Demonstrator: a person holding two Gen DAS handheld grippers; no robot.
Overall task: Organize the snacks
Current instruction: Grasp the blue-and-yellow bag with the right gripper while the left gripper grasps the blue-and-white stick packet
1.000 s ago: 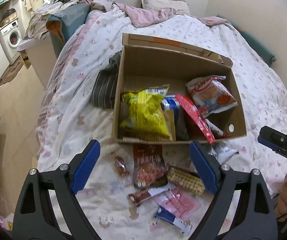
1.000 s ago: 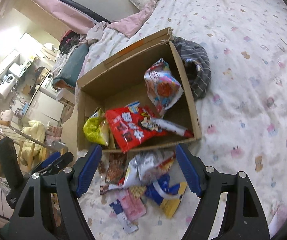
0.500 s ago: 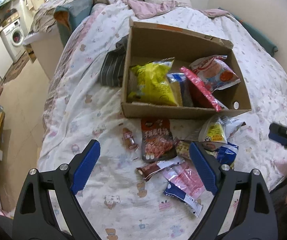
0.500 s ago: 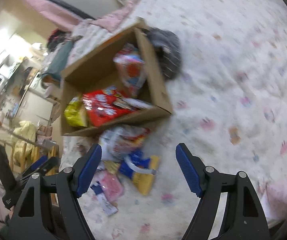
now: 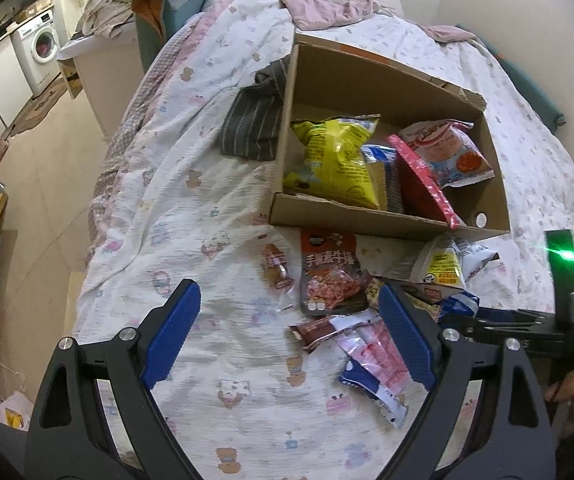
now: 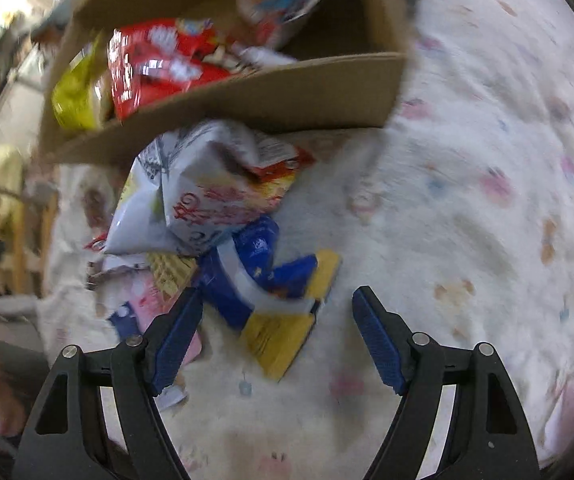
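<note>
Bed under white cartoon-print quilt (image 5: 191,208). Open brown cardboard box (image 5: 367,220) holding yellow, red and white snack bags. Loose packets heaped on quilt just in front of box. Blue-and-yellow packet (image 6: 275,300) between wide-open, empty right hand-held gripper (image 6: 277,342). Dark brown jerky pouch (image 5: 329,274) just beyond wide-open, empty left hand-held gripper (image 5: 287,336).

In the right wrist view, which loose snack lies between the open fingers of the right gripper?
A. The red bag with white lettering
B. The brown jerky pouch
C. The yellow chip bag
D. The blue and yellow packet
D: the blue and yellow packet lies on the bedsheet between the spread fingers of the right gripper, not yet clamped.
</note>
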